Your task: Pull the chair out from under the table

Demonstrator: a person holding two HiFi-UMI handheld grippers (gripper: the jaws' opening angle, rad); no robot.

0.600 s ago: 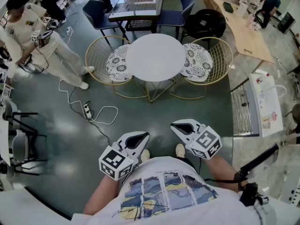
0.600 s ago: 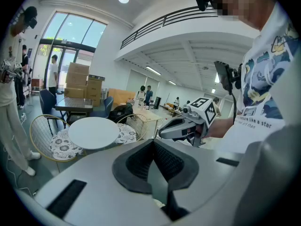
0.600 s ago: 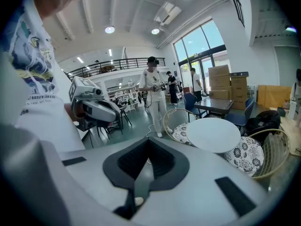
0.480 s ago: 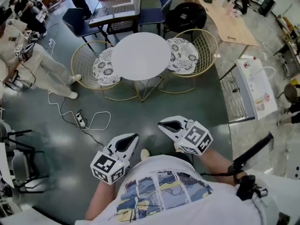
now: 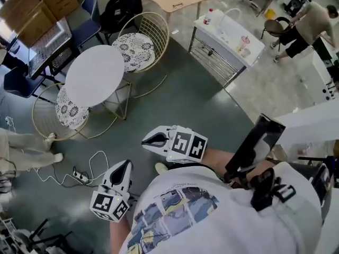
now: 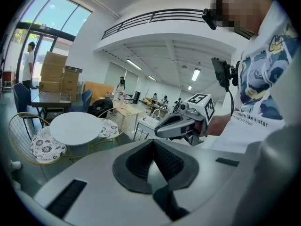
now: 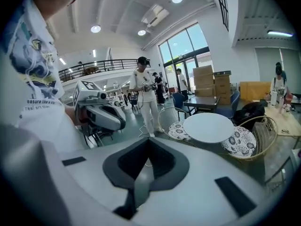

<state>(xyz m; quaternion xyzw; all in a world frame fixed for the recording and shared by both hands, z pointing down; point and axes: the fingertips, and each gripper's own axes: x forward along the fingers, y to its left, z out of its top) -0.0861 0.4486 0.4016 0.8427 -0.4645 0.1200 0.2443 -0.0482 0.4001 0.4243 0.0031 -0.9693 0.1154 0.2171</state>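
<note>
1. Left tool (image 5: 123, 169), lower left: jaws closed, empty, pointing slightly downward.
2. Right tool (image 5: 153, 139), centre: jaws closed, empty.
3. Wire chairs (image 5: 139, 45), upper left: seats partly under round desk (image 5: 95, 75), well apart from both tools.

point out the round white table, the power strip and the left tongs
round white table (image 5: 94, 75): head view, centre of its top
power strip (image 5: 80, 175): head view, its white body
left tongs (image 5: 126, 164): head view, between the tips

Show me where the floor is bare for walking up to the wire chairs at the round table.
The bare floor runs between the round table and the white counter, reaching the upper wire chair. Crowded: a power strip lies near the lower wire chair.
</note>
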